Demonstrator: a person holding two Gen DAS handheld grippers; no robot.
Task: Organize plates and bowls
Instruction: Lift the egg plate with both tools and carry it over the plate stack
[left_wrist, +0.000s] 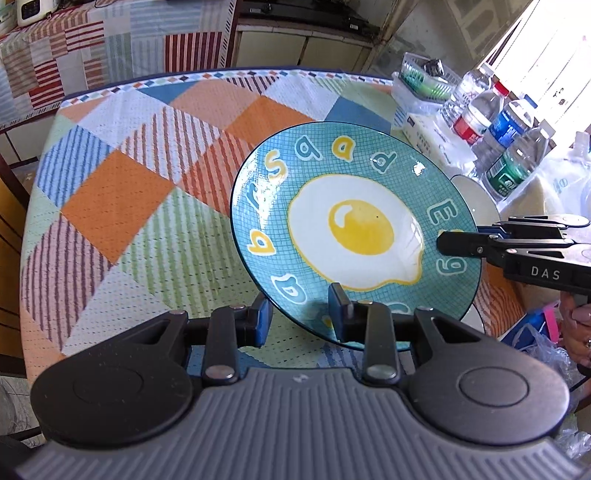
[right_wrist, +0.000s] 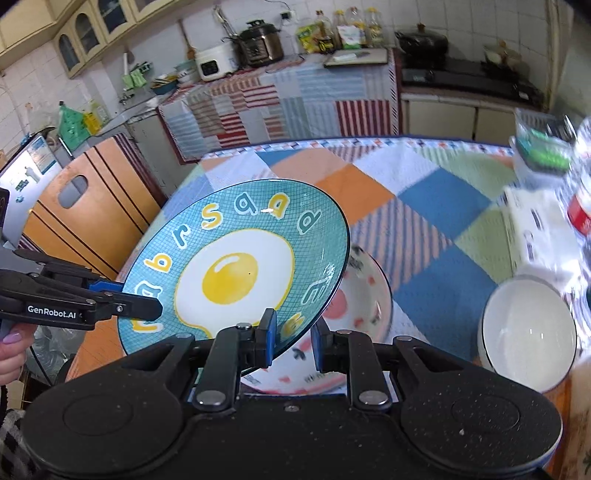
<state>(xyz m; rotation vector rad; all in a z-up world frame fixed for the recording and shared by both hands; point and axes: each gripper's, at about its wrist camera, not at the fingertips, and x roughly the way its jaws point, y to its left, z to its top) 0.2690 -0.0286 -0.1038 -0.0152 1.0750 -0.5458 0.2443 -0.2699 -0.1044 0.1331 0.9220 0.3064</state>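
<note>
Your left gripper (left_wrist: 301, 314) and right gripper (right_wrist: 291, 338) each clamp the glossy round egg-print plate's (left_wrist: 354, 229) rim; tilted above quilted checked tablecloth (left_wrist: 122, 206).

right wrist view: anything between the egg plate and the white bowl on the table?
Yes: a patterned plate lies flat between the egg plate and the white bowl, partly under the egg plate.

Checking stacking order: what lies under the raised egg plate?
Under the egg plate, the right wrist view shows a white plate with red and dark motifs on the tablecloth; its near-left part is covered.
</note>
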